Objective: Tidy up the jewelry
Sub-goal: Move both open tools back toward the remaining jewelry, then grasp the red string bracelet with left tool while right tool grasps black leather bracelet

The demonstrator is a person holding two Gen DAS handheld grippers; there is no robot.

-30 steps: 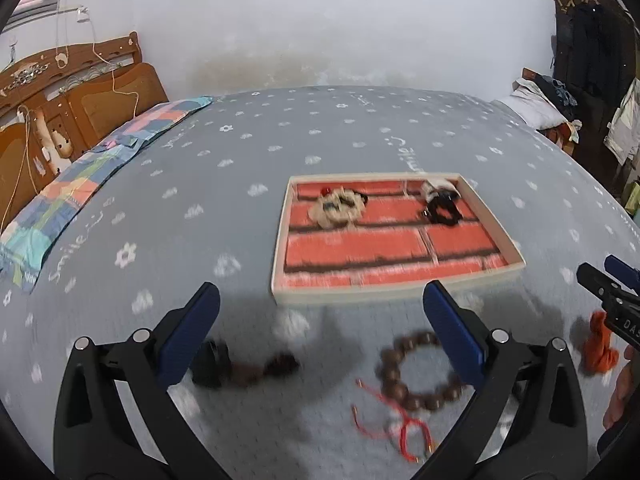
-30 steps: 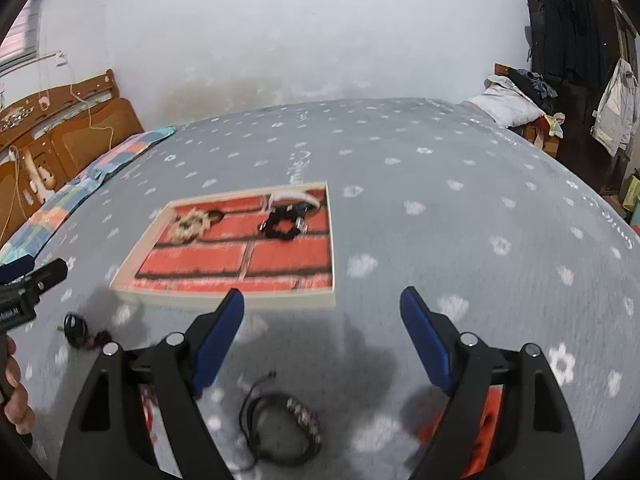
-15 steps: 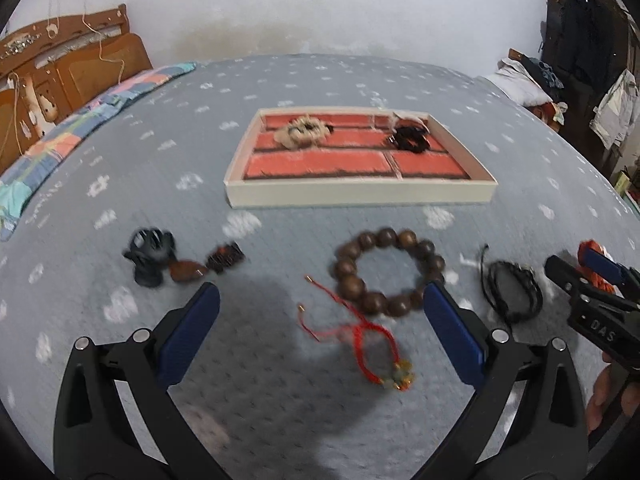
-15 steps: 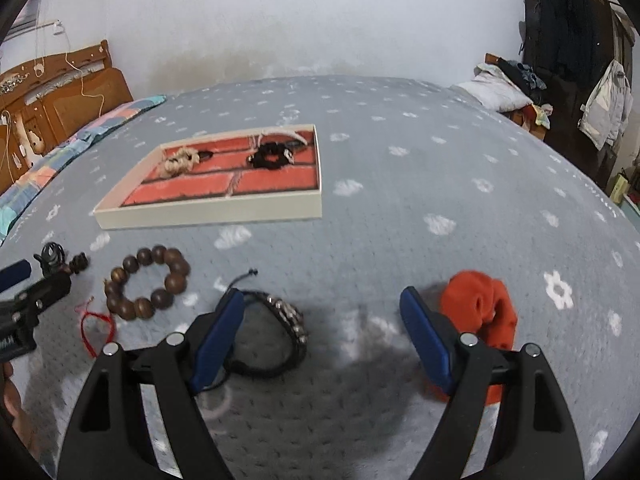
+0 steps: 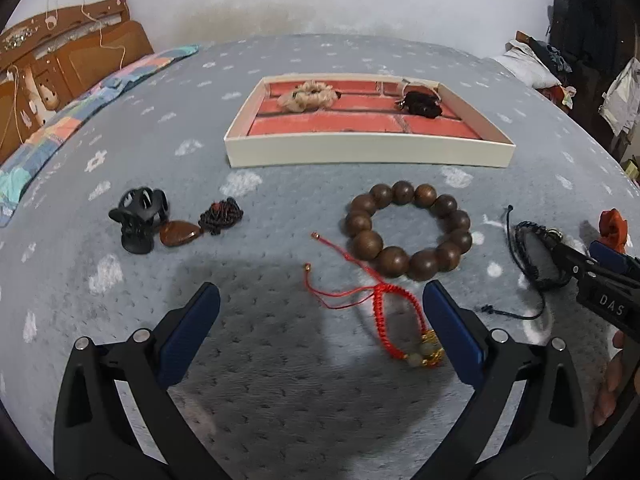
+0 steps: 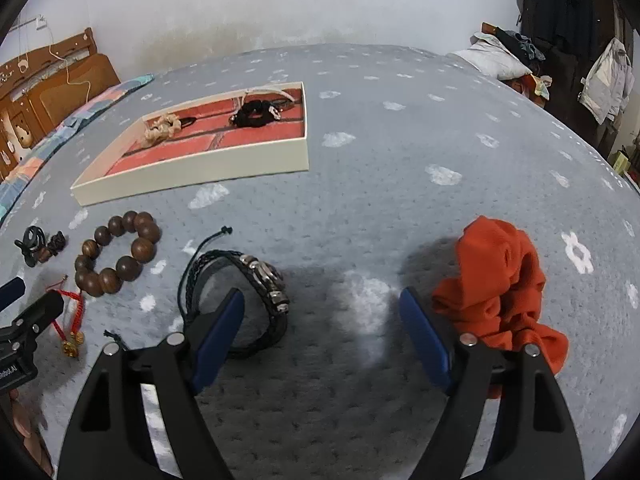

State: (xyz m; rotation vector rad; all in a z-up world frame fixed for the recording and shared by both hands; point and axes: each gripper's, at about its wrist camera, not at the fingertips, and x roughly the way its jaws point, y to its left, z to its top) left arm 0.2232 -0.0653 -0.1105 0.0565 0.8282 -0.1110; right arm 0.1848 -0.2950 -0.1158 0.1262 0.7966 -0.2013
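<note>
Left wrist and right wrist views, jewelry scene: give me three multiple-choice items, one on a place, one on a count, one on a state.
1. Where is the wooden bead bracelet?
A. in the tray
B. on the blanket
C. in a claw

2. How many items lie in the tray?
A. two
B. four
C. none

3. The right claw is:
A. shut on the orange scrunchie
B. open
C. shut on nothing

Key: B, it lies on the blanket before the tray; A, a beige piece and a black one; B, jaws apart, nothing between.

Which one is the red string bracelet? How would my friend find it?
Start at the shallow box with the red brick-patterned floor on the grey bedspread. Just in front lies a ring of big brown wooden beads. The red string bracelet lies against its near side, thin, with small gold beads at one end.
</note>
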